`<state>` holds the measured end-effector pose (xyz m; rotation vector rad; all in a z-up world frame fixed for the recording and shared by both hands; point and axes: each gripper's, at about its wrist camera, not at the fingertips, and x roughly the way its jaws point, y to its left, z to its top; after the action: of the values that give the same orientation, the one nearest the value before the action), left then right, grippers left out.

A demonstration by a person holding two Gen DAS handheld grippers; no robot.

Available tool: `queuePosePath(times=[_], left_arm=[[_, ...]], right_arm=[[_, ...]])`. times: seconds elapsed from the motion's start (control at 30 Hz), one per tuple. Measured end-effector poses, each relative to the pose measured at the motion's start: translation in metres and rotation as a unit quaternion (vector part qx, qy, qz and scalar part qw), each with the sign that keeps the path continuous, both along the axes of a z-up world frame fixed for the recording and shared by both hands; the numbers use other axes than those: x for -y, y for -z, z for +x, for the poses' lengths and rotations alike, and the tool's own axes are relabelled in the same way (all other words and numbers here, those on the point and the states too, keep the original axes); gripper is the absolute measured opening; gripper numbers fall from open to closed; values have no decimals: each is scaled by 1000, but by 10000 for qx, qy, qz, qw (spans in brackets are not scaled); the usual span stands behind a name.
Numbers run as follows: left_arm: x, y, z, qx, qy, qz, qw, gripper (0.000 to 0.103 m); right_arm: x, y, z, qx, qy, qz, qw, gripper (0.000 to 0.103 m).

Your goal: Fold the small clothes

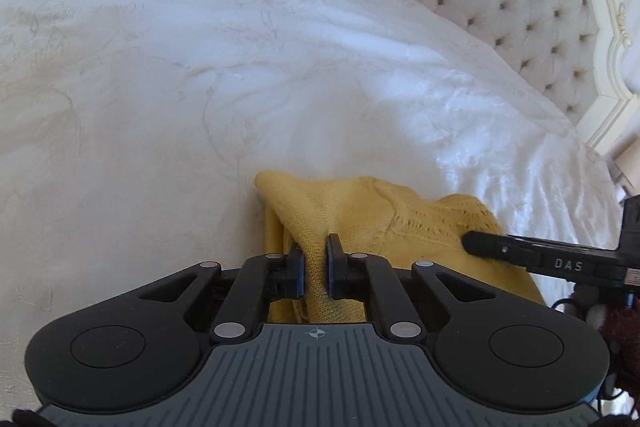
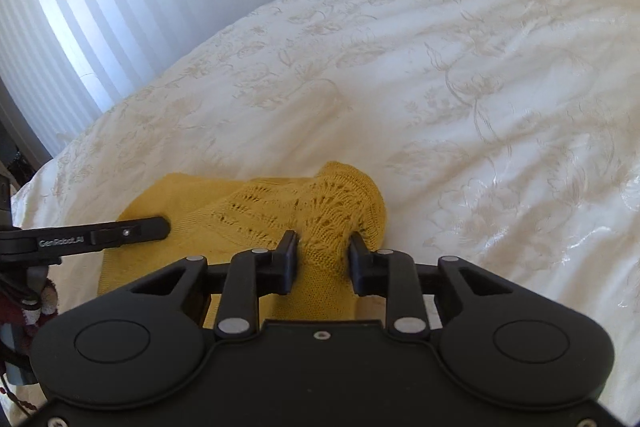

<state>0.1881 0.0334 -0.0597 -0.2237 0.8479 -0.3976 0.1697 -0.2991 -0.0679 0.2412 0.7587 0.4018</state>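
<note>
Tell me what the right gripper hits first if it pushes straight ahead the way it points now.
The right gripper already has the yellow knitted garment between its fingers, so it would press further into that knit first. Beyond the garment lies the white embroidered bedspread; depth there is hard to judge.

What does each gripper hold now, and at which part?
Both hold the yellow knit garment: the left gripper pinches a plain-knit fold, the right gripper a bunched lacy part. Which edges these are cannot be told.
</note>
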Motion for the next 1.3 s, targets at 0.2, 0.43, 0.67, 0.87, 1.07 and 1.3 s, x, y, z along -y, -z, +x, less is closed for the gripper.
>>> queuePosePath(times=[0.2,0.43,0.67,0.87,1.07,1.3], left_arm=[[-9,1,4,8,-162,113,9998,41],[-10,-25,-17,159,-417,351,9984,52],[13,-4,-36,-334,133,1066,9936,67],[5,-28,-58,15,-247,888,9957,65],[7,-64,-112,415,-294,575,9970,79],[17,-84,-180,675,-461,453,9956,82]], right_arm=[[17,15,-14,76,383,178,9991,75],[20,-16,-38,447,247,-94,9986,87],[2,10,-45,-347,13,-1141,9929,93],[13,-14,-71,69,489,-1076,9930,93],[27,-54,-119,573,817,-411,9942,102],[19,-80,-178,633,867,39,9942,102]])
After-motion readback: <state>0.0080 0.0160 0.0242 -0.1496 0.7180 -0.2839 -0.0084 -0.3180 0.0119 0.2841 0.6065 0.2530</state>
